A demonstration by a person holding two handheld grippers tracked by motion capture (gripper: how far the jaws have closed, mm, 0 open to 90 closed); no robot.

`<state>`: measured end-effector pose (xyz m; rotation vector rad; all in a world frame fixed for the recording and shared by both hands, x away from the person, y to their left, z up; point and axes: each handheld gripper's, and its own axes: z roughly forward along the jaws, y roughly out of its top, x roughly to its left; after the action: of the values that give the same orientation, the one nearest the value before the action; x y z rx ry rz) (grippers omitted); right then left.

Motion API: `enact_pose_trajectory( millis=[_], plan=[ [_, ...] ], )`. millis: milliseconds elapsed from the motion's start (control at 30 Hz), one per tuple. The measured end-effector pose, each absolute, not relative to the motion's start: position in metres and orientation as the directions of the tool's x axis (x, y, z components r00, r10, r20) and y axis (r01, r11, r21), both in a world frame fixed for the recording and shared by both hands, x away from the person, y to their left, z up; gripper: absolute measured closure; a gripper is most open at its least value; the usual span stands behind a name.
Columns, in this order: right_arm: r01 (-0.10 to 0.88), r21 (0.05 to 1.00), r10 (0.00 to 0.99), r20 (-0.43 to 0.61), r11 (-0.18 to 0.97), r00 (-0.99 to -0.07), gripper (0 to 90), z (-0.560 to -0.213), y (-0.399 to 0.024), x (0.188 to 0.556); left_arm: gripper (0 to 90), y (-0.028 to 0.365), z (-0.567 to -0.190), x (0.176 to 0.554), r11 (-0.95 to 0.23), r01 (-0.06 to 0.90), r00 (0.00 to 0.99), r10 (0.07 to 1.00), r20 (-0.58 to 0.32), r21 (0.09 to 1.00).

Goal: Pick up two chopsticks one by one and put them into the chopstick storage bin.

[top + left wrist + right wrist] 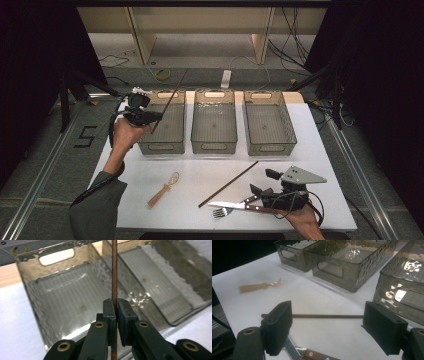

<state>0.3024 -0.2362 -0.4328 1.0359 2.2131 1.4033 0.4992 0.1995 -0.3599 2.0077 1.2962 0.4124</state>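
My left gripper [150, 116] is shut on a thin brown chopstick [170, 100], which slants up and away over the left grey bin [162, 146]. In the left gripper view the chopstick [114, 272] stands between the pressed pads of that gripper [114, 302], with the bin's wall [30, 290] behind. A second chopstick [228, 184] lies diagonally on the white table. My right gripper [264, 182] rests at the front right, open and holding nothing. In the right gripper view its jaws [328, 310] stand wide apart, with that chopstick [317, 316] lying beyond them.
A wooden-handled knife [232, 205] and a fork [220, 212] lie by the right gripper. A small wooden-handled whisk [163, 190] lies at the front left. The middle bin [214, 146] and the right bin [272, 146] stand in a row at the back.
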Motion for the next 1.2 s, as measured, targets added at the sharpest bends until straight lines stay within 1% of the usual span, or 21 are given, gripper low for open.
enact_pose_trajectory(
  millis=[67,133,467,733,1000,1100,1200],
  plan=[
    [0.403,0.879,0.721,0.106,0.254,-0.685,24.4,-0.433,-0.236,0.302,84.6,0.203,-0.362,0.502,-0.241,0.671,0.436,0.893,-0.111,0.701],
    [0.403,0.879,0.720,0.106,0.254,-0.686,24.4,-0.433,-0.236,0.302,84.6,0.205,-0.365,0.504,-0.250,0.675,0.430,0.898,-0.096,0.694],
    [0.405,0.878,0.719,0.106,0.257,-0.686,24.4,-0.433,-0.236,0.302,84.6,0.209,-0.385,0.509,-0.252,0.698,0.405,0.911,-0.079,0.670],
    [0.404,0.879,0.719,0.107,0.255,-0.687,24.4,-0.433,-0.236,0.302,84.5,0.211,-0.389,0.513,-0.272,0.705,0.401,0.915,-0.052,0.654],
    [0.404,0.878,0.717,0.107,0.257,-0.688,24.4,-0.433,-0.236,0.302,84.5,0.213,-0.396,0.514,-0.267,0.721,0.392,0.918,-0.059,0.640],
    [0.404,0.878,0.717,0.107,0.257,-0.689,24.5,-0.433,-0.236,0.302,84.5,0.212,-0.400,0.515,-0.286,0.729,0.396,0.917,-0.042,0.622],
    [0.405,0.877,0.717,0.106,0.259,-0.689,24.5,-0.434,-0.235,0.302,84.4,0.213,-0.403,0.515,-0.278,0.738,0.393,0.918,-0.055,0.615]
  ],
)
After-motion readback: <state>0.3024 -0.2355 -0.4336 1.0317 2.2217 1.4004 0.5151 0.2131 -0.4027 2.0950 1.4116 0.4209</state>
